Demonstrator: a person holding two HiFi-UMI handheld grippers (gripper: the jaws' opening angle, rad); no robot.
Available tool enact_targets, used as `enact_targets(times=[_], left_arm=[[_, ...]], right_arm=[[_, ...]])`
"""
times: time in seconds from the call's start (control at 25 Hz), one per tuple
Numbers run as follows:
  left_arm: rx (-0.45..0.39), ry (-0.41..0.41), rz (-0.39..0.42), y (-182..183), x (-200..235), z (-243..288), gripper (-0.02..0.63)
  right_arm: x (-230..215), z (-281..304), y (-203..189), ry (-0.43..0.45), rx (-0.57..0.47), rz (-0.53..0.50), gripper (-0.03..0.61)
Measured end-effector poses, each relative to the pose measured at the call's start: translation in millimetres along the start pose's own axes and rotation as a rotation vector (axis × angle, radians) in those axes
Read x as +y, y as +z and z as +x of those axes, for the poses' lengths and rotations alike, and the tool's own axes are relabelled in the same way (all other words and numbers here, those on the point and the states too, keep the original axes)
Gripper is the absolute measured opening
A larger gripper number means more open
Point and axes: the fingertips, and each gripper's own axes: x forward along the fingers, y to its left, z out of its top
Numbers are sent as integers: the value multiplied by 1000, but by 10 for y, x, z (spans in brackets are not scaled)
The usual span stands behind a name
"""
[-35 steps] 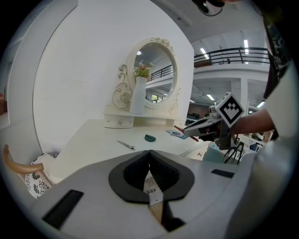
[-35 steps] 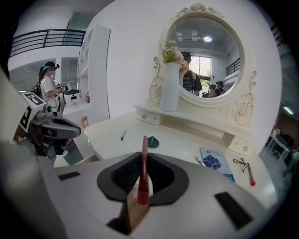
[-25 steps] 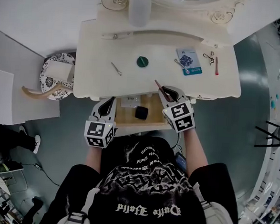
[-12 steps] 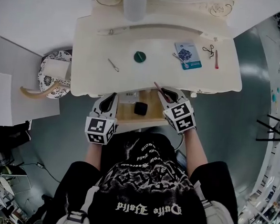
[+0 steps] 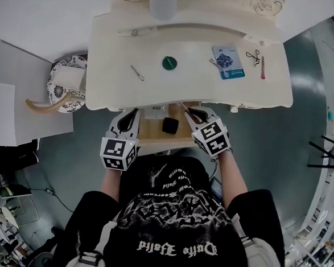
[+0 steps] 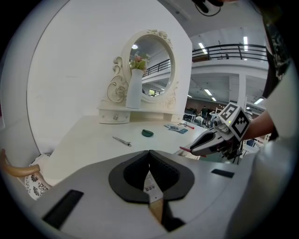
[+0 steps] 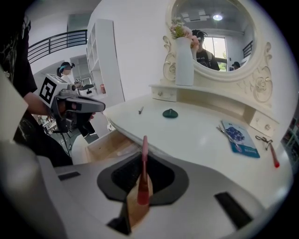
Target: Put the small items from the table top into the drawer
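The wooden drawer (image 5: 149, 136) stands pulled out under the white dressing table (image 5: 113, 86). My right gripper (image 5: 194, 112) hangs over the drawer's right part, shut on a thin pink stick (image 7: 144, 161) that juts toward the table edge. My left gripper (image 5: 130, 116), jaws together and holding nothing, sits at the drawer's left front corner. On the table top lie a green round piece (image 5: 169, 62), a metal clip (image 5: 138, 73), a blue card (image 5: 228, 61) with tweezers on it, a small scissor-like tool (image 5: 253, 54) and a red pen (image 5: 263, 67).
Inside the drawer are a black box (image 5: 170, 125) and a white item (image 5: 155, 111). A vase (image 5: 162, 1) and oval mirror (image 7: 212, 35) stand at the table's back. A patterned stool (image 5: 65, 83) is left of the table. The person's body is close behind the drawer.
My right gripper has sunk a little with the pink stick, from the table edge toward the open drawer. The left gripper has stayed put.
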Motion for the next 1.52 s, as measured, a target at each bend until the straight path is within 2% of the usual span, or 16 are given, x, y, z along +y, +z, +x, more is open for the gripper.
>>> enact_targets(times=[0.48,1.04,1.52], left_arm=[[18,54,-23,-113,133,-83,15],[32,73,-32,-117,207,-49,15],[65,106,-46,-222,285,-114,15]], right_arm=[[387,358,74,141,43,-124,51],[728,683,40,280,123,-262,51],[1128,986,-57,422,179,-328,51]])
